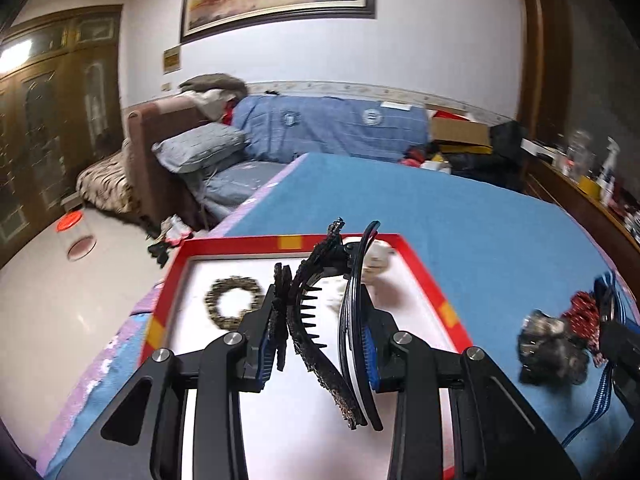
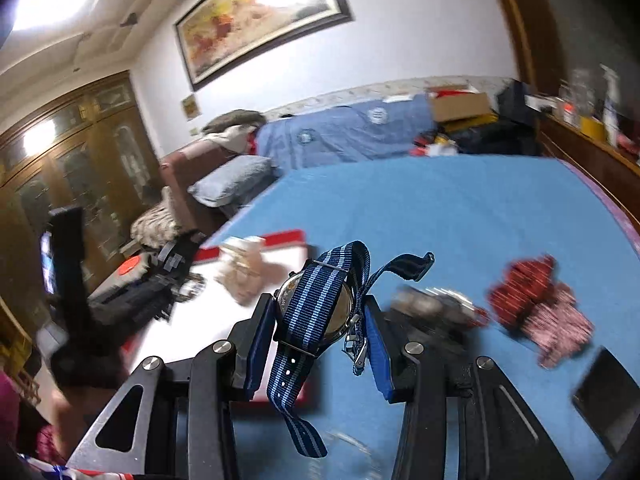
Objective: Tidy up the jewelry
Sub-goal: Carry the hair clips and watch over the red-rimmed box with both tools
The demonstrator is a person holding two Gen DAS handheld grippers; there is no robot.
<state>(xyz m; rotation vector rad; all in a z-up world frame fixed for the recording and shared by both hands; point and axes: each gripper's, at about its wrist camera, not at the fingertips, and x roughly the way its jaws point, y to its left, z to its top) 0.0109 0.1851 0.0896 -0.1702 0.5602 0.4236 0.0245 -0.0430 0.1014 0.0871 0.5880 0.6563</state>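
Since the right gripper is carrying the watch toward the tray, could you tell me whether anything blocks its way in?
Nothing visible stands between the blue-striped nylon-strap watch and the red-rimmed white tray. Inside the tray, a pale beaded piece lies near the far edge, and the left gripper works there too.

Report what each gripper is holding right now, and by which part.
The left gripper clamps a black toothed headband across its arch, above the red-rimmed tray. The right gripper grips a watch by its case; the blue striped strap hangs free.
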